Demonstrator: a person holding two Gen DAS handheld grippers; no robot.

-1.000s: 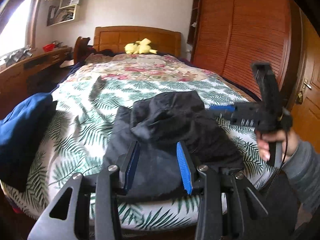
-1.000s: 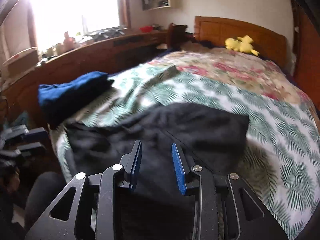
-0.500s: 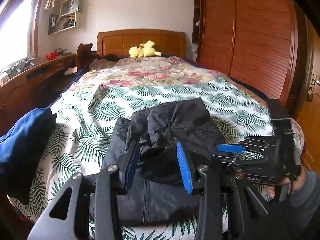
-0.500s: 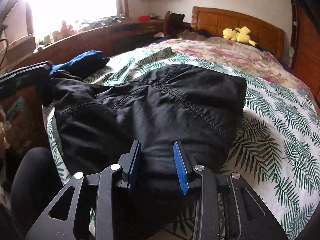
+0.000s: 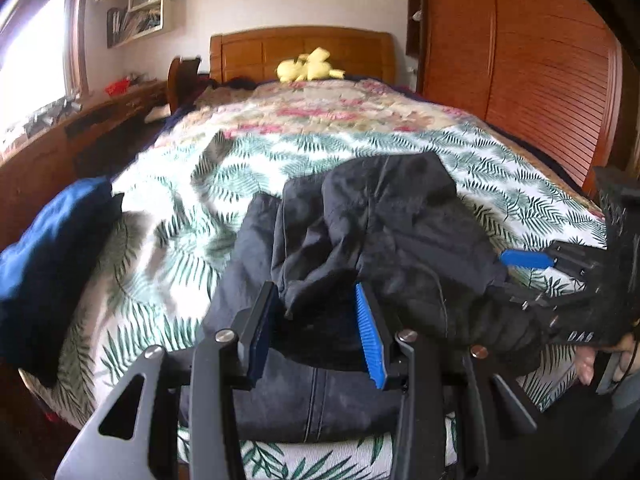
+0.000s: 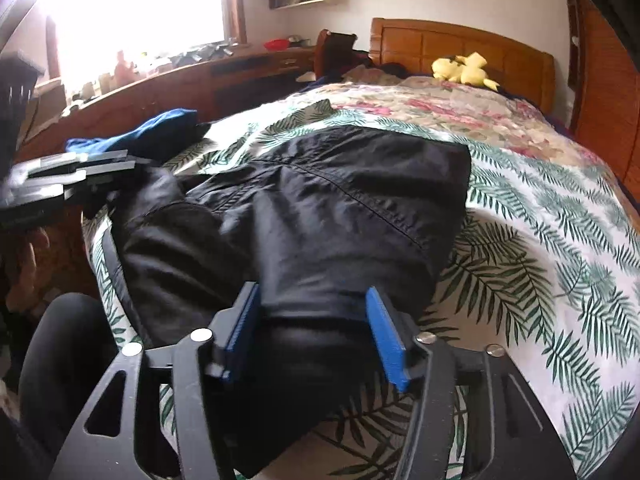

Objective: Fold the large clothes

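Note:
A black jacket (image 5: 372,236) lies partly folded on the near end of the bed, also in the right wrist view (image 6: 320,216). My left gripper (image 5: 316,332) is open, its blue pads on either side of a fold at the jacket's near left edge. My right gripper (image 6: 316,336) is open and wide, its pads around a bunched edge of the jacket at the near right. The right gripper also shows at the right in the left wrist view (image 5: 532,264). The left gripper shows at the left in the right wrist view (image 6: 80,176).
The bed (image 5: 320,148) has a leaf and flower print cover. A folded blue garment (image 5: 52,252) lies at the bed's left edge. A yellow plush toy (image 5: 308,70) sits by the headboard. A wooden desk (image 6: 180,80) runs along the left, a wardrobe (image 5: 540,64) on the right.
Both grippers have moved closer in on the jacket's near edge. The right gripper's jaws have spread wider around the fabric. The jacket lies much as before.

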